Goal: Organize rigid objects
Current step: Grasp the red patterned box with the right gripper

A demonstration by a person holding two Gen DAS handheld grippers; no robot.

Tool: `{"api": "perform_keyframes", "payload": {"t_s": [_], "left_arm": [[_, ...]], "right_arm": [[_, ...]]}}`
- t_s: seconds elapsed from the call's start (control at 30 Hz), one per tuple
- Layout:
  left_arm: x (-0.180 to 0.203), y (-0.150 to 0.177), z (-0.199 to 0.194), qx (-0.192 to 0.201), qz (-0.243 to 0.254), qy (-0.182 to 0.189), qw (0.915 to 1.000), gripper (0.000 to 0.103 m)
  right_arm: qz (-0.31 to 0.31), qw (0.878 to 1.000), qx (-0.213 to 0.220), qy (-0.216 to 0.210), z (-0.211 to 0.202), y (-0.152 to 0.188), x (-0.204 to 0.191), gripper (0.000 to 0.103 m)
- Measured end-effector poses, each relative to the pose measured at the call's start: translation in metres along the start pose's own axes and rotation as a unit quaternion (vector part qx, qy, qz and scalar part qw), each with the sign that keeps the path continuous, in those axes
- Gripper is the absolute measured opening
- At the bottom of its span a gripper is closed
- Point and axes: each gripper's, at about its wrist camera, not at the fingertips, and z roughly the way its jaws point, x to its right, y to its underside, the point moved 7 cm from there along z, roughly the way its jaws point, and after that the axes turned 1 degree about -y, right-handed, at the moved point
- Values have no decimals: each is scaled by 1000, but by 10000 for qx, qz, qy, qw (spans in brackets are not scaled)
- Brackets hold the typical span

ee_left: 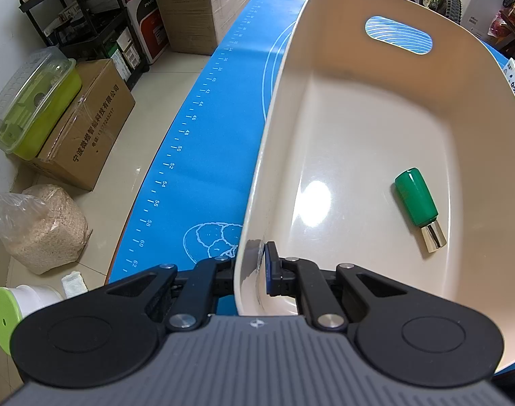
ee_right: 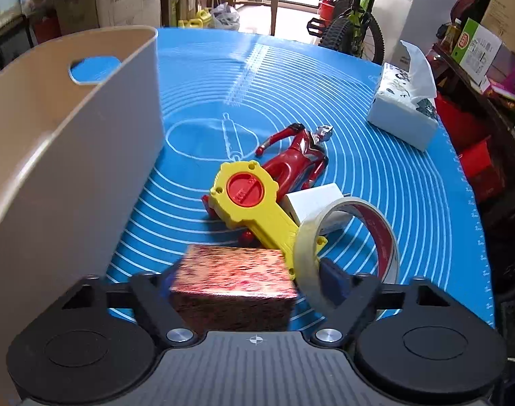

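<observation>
The step in hand looks like a pick from the pile for loading into the bin. The right gripper point(ee_right: 247, 284), low in the right wrist view, has its jaws around a mottled red-brown block with a rough speckled face point(ee_right: 232, 287); the left finger is hidden behind the block and the blue pad point(ee_right: 335, 279) of the right finger stands a little off its right edge, so I cannot tell whether the jaws have closed on it.

The left gripper point(ee_left: 254, 274), at bottom centre of the left wrist view, is clamped on the near rim of the cream plastic bin with handle cut-outs point(ee_left: 358, 108), one finger outside the wall and the blue-padded one inside, steadying it.

The next move, as I judge it, calls for a firm closure on the block, a lift clear of the bin's wall at the left of the right wrist view, and a release inside.

Inside the bin, at right of the left wrist view, lies a green plastic cylinder with a shiny metal end point(ee_left: 419, 208), on its side. On the blue silicone mat with white rings point(ee_right: 409, 182), mid-frame, remain:
- a yellow plastic toy with a red disc point(ee_right: 254, 199), lying over a red and silver action figure point(ee_right: 298, 155)
- a white box point(ee_right: 313, 204), just behind a roll of clear tape point(ee_right: 347, 240) standing on edge

A tissue box point(ee_right: 404, 115) sits at upper right.
</observation>
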Motion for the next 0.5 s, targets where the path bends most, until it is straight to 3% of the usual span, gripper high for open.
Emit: {"api": "perform_keyframes", "payload": {"t_s": [0.1,0.27,0.5], "left_arm": [[0,0,0,-1,-3,2,10000,11],[1,0,0,-4,-1,1,10000,11],[1,0,0,-6,-1,1,10000,11]], "right_arm": [[38,10000,49,-65,-8,0,-2,65],[115,9997,129,-188,-23,-1,-4,64],[181,9970,688,-306,-62,-18,-8,64]]}}
